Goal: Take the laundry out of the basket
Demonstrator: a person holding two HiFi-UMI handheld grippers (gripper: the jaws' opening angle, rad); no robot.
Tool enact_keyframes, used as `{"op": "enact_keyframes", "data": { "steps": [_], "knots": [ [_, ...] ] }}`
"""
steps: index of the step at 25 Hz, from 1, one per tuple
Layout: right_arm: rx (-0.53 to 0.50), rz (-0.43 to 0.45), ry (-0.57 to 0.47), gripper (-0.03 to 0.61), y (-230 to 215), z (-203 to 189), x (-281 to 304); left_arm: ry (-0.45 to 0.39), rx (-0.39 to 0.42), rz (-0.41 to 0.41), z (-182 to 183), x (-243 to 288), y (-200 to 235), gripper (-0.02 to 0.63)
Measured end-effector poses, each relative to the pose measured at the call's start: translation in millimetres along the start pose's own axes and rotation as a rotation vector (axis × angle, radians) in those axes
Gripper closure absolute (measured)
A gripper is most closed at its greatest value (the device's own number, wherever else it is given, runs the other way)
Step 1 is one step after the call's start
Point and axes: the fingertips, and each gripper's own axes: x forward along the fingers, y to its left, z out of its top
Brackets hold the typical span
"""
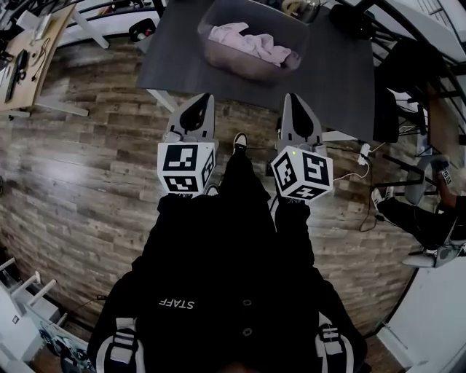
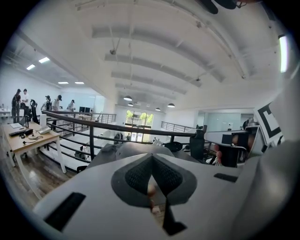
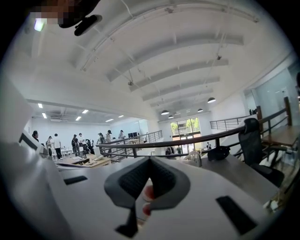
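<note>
Jacket (image 1: pixel 218 291) and grippers short of the desk (image 1: pixel 342 80).
Left gripper (image 1: pixel 201 102) and right gripper (image 1: pixel 293 100) fingers are closed, empty: laundry (image 1: pixel 251 44) in basket (image 1: pixel 218 58) is judged beyond reach.

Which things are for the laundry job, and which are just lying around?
For the job:
pink laundry
clear basket holding it
grey table under the basket
left hand-held gripper and right hand-held gripper, both shut and empty

Just lying around:
white power strip on the floor
wooden desk at the far left
dark chair beside the table
</note>
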Motion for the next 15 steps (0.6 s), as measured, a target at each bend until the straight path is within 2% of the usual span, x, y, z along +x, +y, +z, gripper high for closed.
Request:
{"op": "enact_keyframes", "data": {
  "steps": [10,15],
  "knots": [
    [-0.031,0.063,0.063,0.566,-83.9,20.0,107.6,0.031,0.024,0.021,39.6,144.6,-24.8,0.614],
    [-0.023,0.118,0.095,0.566,-106.9,22.4,148.8,0.039,0.031,0.034,54.9,196.7,-30.5,0.614]
  ]
}}
